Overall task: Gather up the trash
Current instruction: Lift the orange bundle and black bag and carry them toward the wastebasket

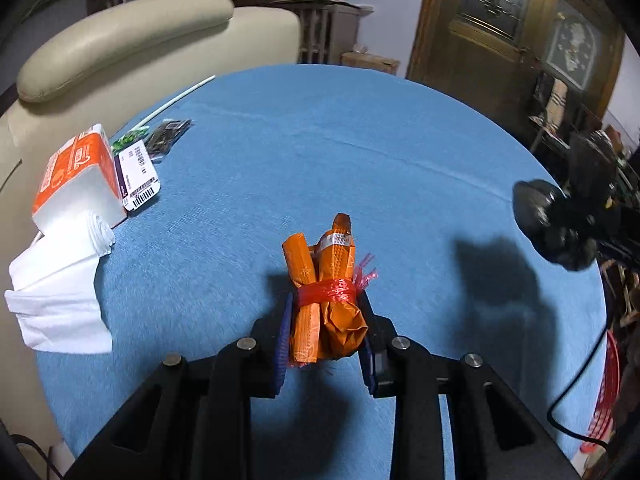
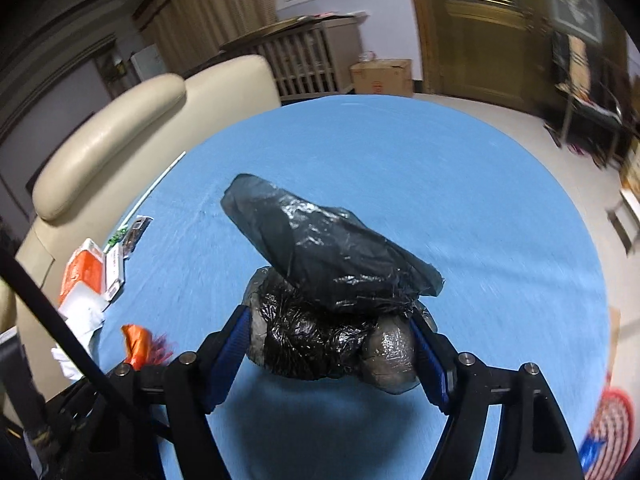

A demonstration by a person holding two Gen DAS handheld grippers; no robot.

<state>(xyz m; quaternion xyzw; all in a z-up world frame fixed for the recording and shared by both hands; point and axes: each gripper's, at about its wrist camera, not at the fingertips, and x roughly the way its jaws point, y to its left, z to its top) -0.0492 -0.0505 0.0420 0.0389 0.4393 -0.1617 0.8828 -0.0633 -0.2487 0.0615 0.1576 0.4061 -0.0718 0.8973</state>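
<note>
Orange wrapper bundle [image 1: 326, 300] red-tied, clamped in left tongs [image 1: 325, 332], crumpled black bag [image 2: 332, 300] clamped in right tongs [image 2: 334, 344]

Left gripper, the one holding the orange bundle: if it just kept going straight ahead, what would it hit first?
Probably nothing soon. Ahead of the left gripper and its orange bundle lies bare blue tablecloth to the far edge; depth is uncertain.

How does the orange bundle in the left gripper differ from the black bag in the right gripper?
The orange bundle is bright, rolled wrappers bound with a red plastic tie; the black bag is dark, glossy, crumpled film. The bundle is slim and stands upright between the left gripper fingers; the bag is bulkier, lumpy, and flops over the right gripper. Both are clamped above the blue table.
</note>
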